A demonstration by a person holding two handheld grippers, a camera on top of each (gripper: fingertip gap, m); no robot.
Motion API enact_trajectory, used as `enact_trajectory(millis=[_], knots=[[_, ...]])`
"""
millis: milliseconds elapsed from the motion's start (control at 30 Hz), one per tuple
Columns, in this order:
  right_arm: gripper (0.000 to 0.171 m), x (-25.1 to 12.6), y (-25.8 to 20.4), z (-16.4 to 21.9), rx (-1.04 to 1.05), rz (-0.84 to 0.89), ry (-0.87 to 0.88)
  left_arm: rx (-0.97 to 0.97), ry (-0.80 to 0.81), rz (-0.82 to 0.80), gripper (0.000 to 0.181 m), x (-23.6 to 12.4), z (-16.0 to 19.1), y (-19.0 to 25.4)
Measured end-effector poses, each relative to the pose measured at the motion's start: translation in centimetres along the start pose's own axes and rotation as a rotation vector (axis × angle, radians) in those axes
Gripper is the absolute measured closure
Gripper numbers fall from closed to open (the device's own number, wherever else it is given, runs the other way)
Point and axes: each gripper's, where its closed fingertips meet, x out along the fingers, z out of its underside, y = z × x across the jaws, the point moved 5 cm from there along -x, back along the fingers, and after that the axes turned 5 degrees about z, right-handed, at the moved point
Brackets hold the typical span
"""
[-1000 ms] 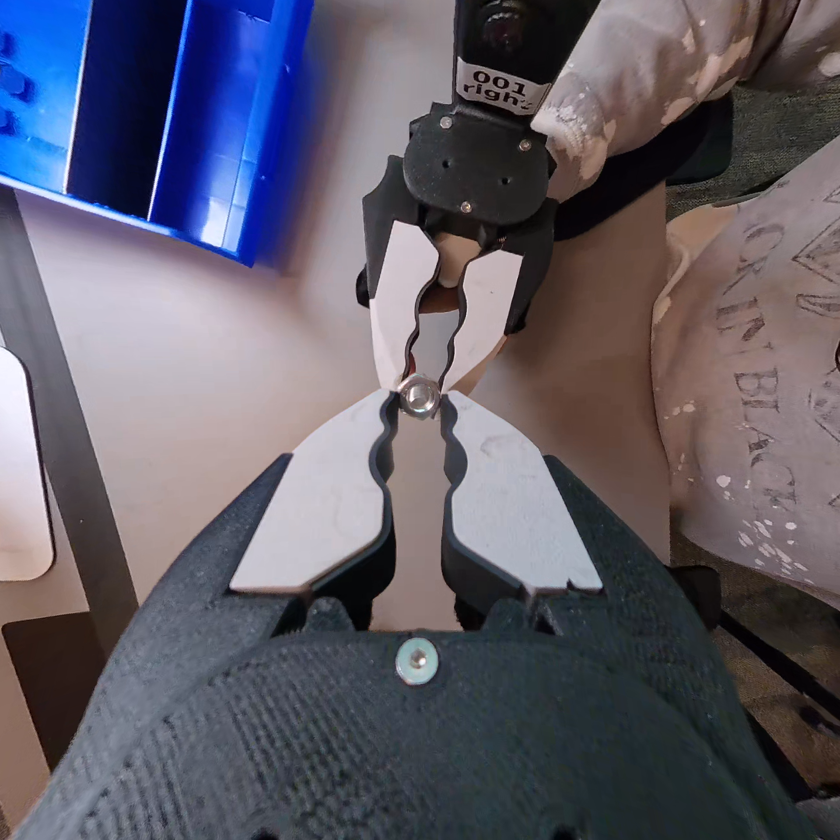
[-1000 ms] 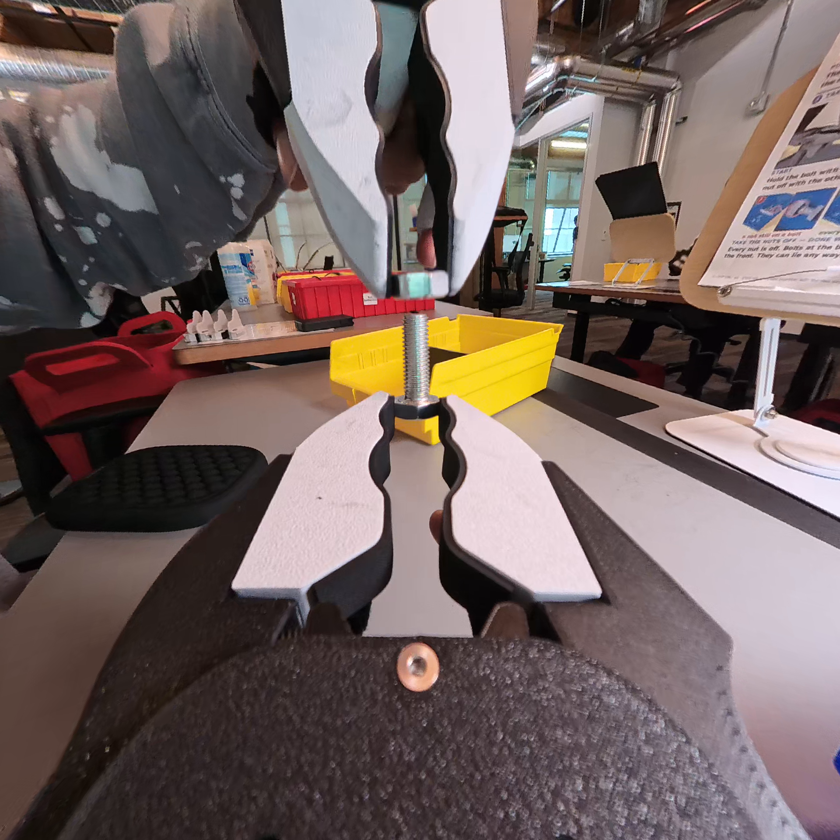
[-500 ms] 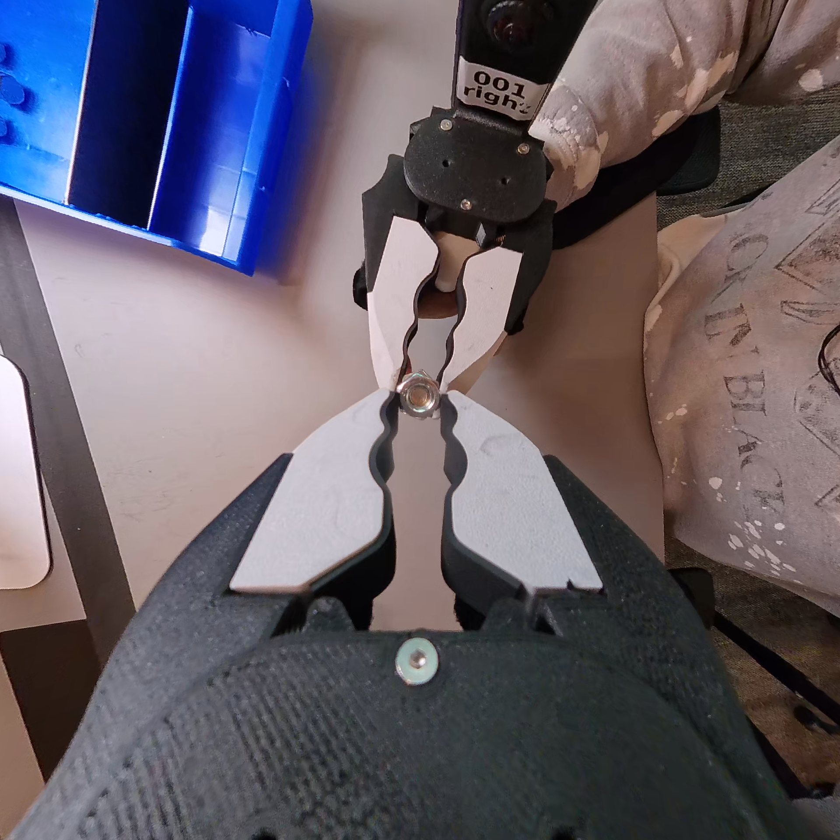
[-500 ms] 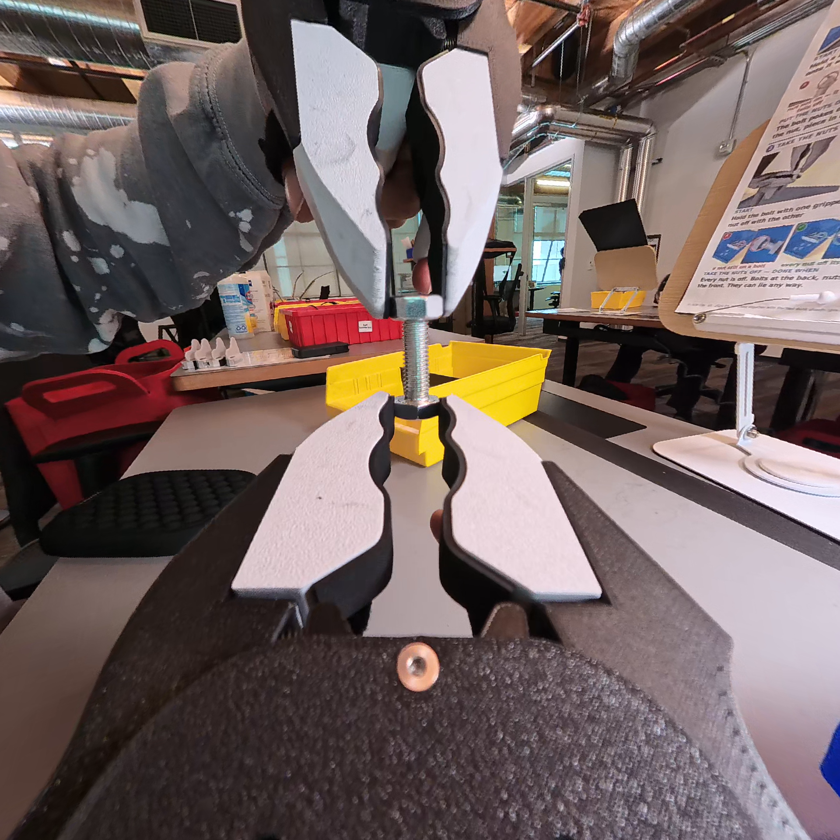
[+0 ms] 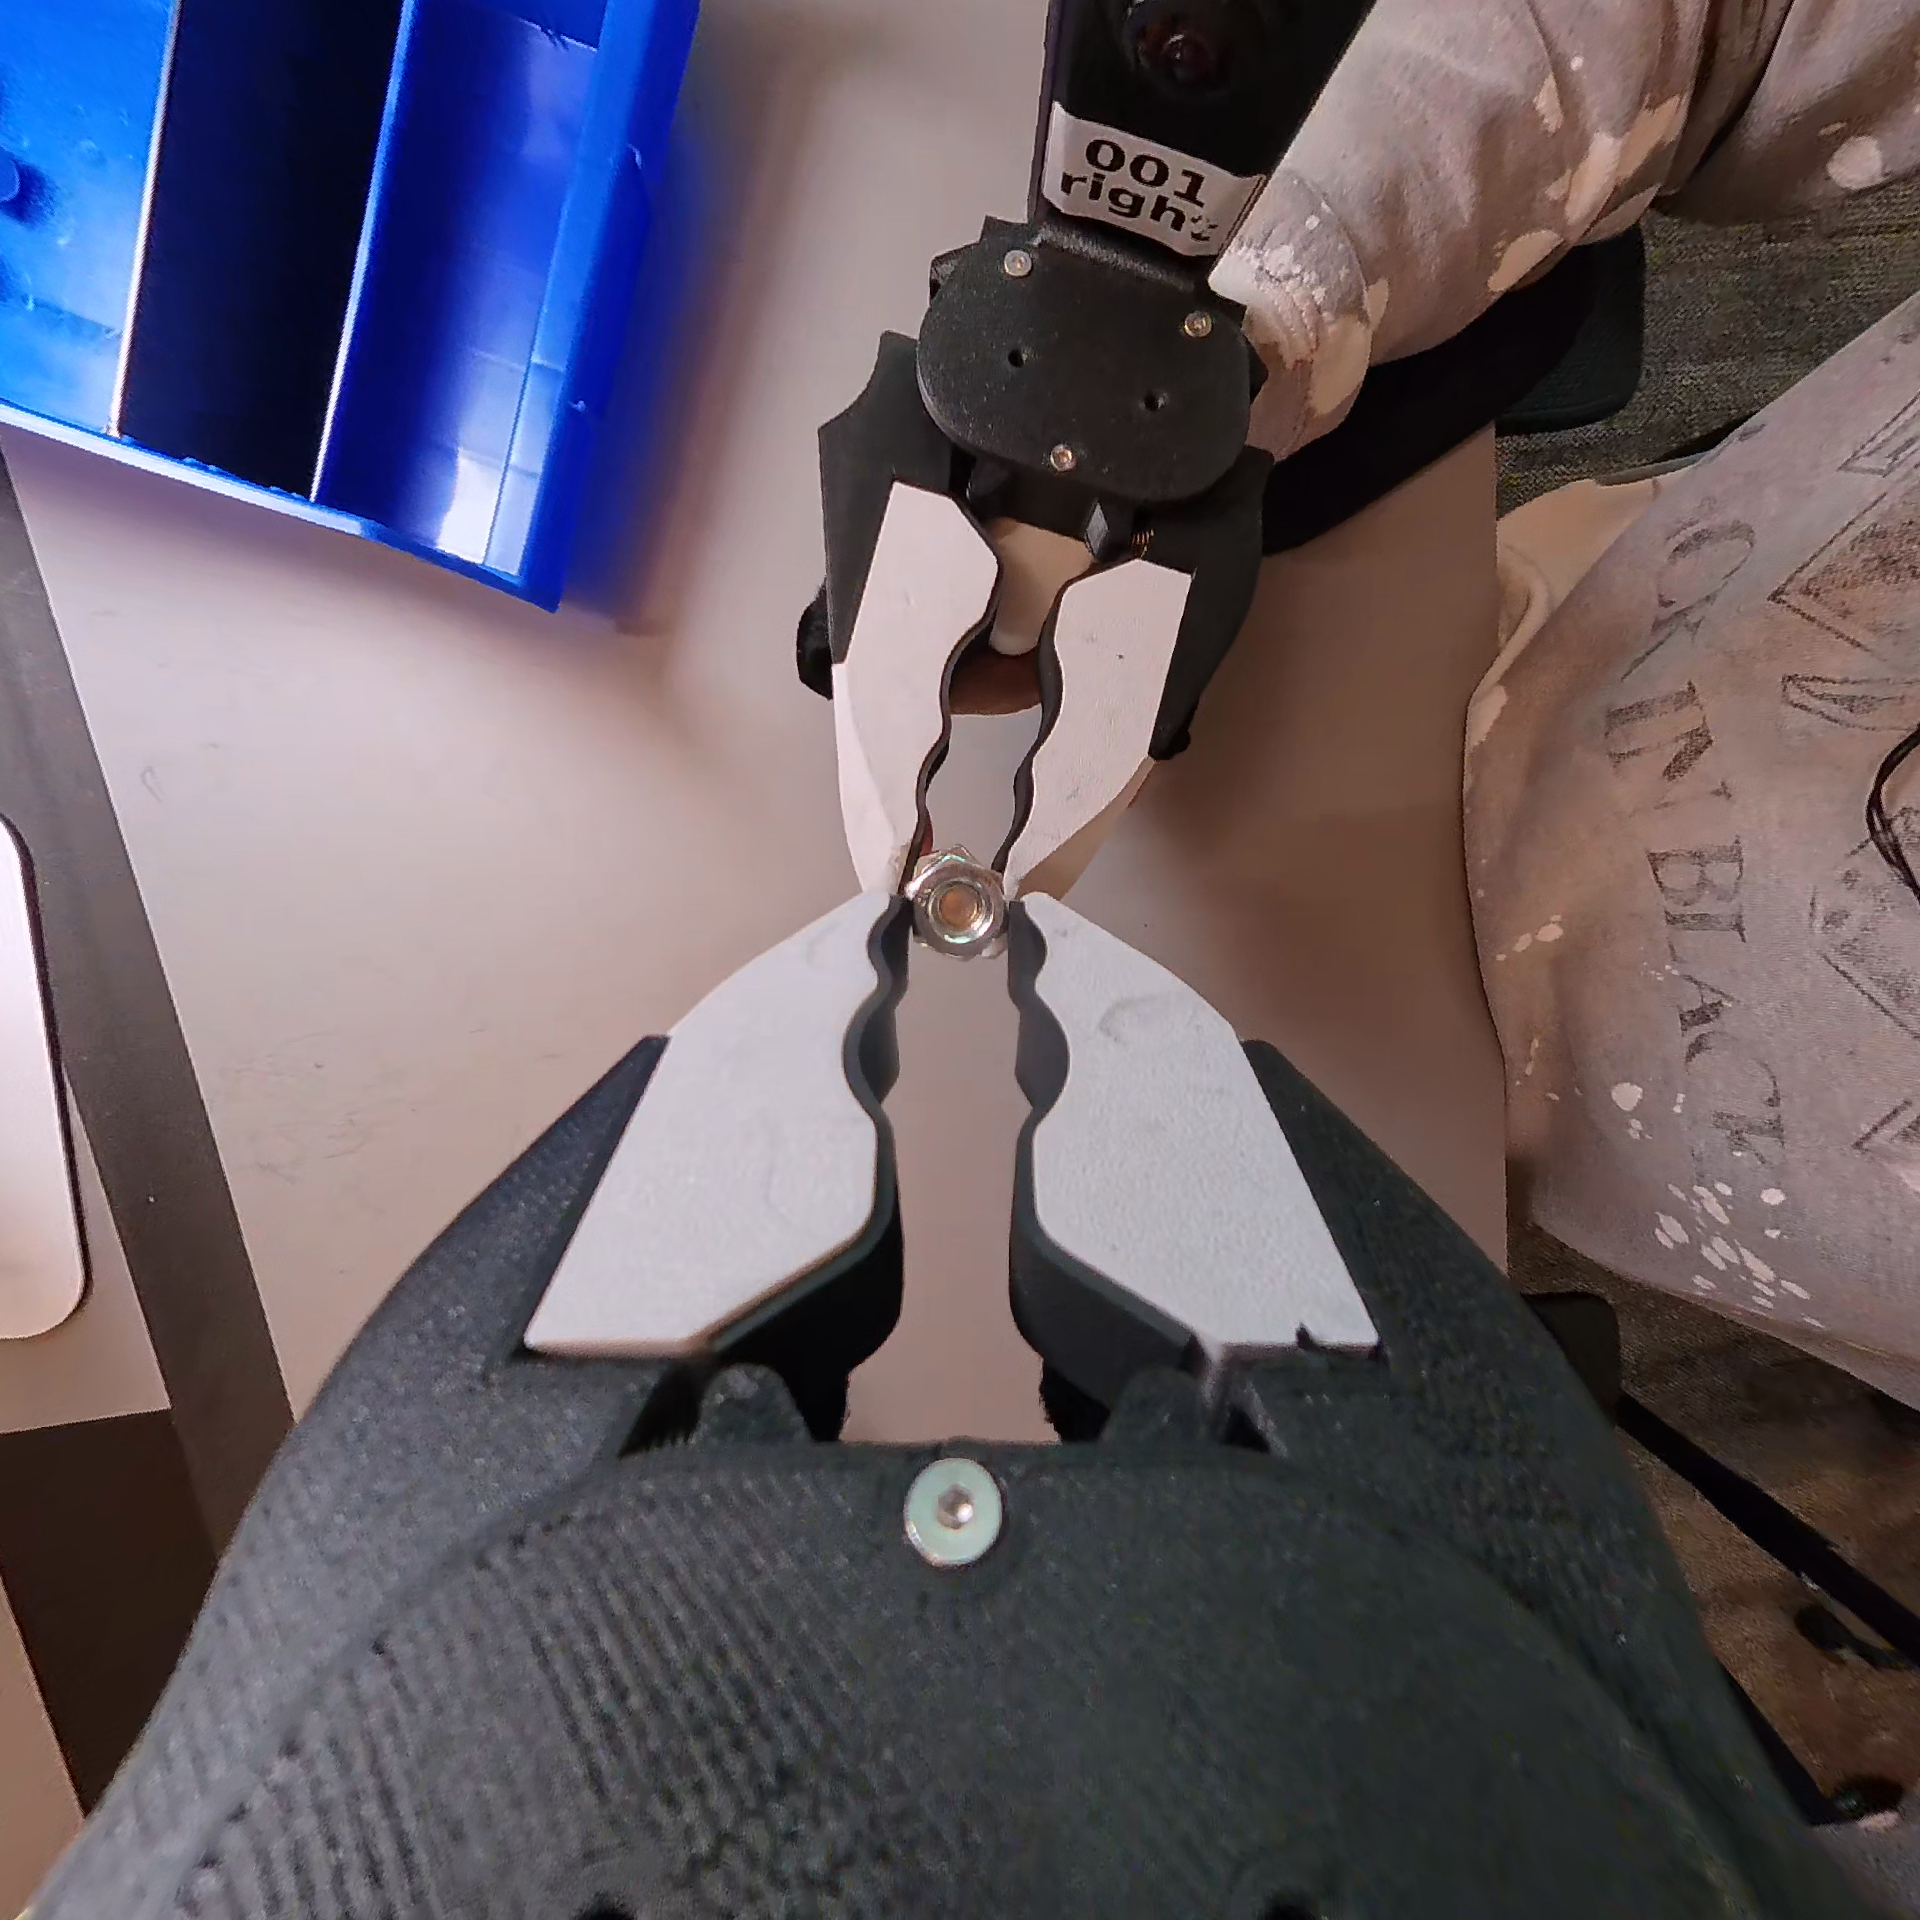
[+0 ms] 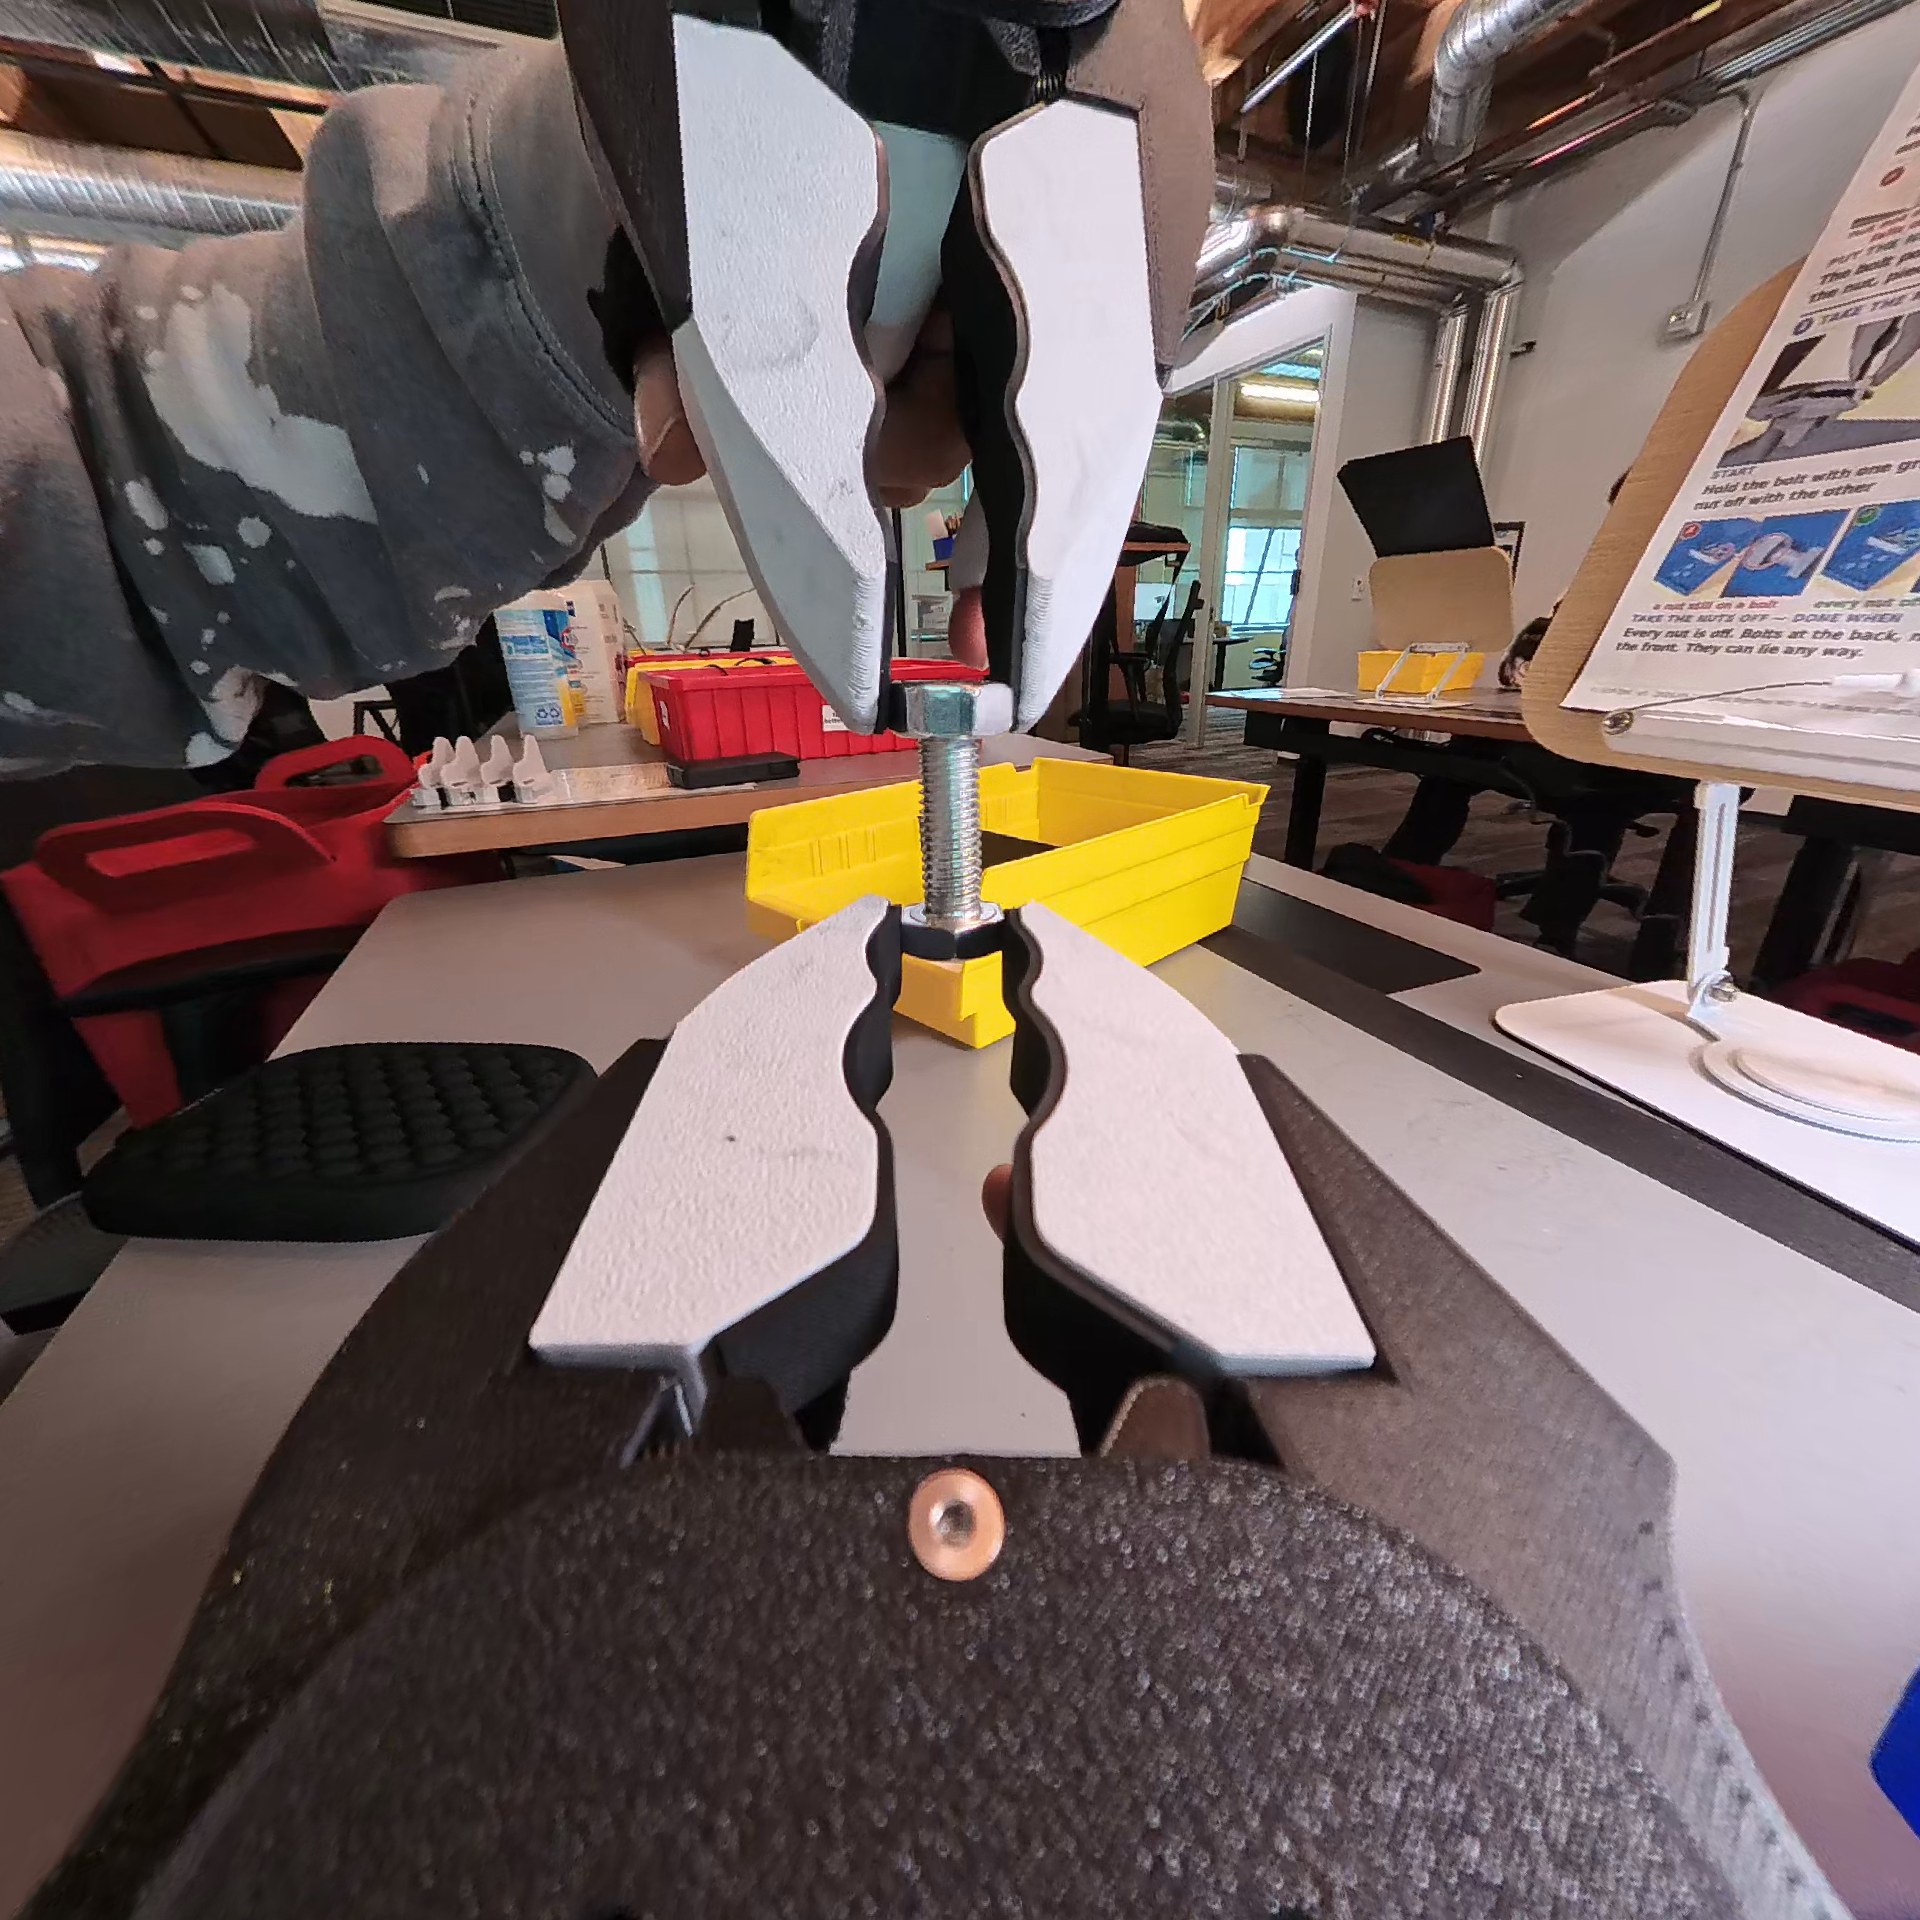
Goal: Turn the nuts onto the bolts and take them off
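Right gripper (image 6: 951, 925): wavy-edged, matte grey fingers clamped on a hexagonal steel nut (image 6: 951, 928) at the lower end of an upright threaded bolt (image 6: 948, 821). Left gripper (image 6: 943, 712), pointing down from above, pinches the bolt's hex head. Assembly is held above the smooth grey table (image 6: 582, 956). Beyond: yellow plastic bin (image 6: 1132, 842).

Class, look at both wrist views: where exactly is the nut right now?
The nut sits at the bolt's lower end, pinched by the right gripper, in front of the yellow bin.
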Motion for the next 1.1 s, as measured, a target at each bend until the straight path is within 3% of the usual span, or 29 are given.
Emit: enact_trajectory(millis=[167,300,400,567,633,900,1100], knots=[[0.153,0.0,0.0,-0.1,0.0,-0.001,0.005,0.006,0.04,0.0,0.155,-0.1,0.2,0.2],[0.153,-0.1,0.0,-0.2,-0.004,0.002,0.01,0.02,0.17,-0.033,0.152,-0.7,0.4,0.4],[0.153,-0.2,0.3,-0.5,-0.003,0.015,0.02,0.03,0.376,-0.113,0.152,-1.3,0.8,0.1],[0.153,-0.1,1.1,-1.4,0.001,0.063,0.035,-0.029,0.903,-0.151,0.153,-2.4,2.3,-0.3],[0.153,0.3,1.6,-2.0,0.005,0.085,0.04,-0.043,1.035,-0.177,0.152,-2.8,2.7,-0.7],[0.153,4.7,3.0,-5.2,-0.029,0.124,0.114,-0.071,1.215,-0.326,0.148,-5.1,4.2,-1.9],[0.153,7.7,3.4,-5.5,-0.017,0.1,0.128,-0.093,1.257,-0.399,0.152,-5.7,5.4,-2.4]])
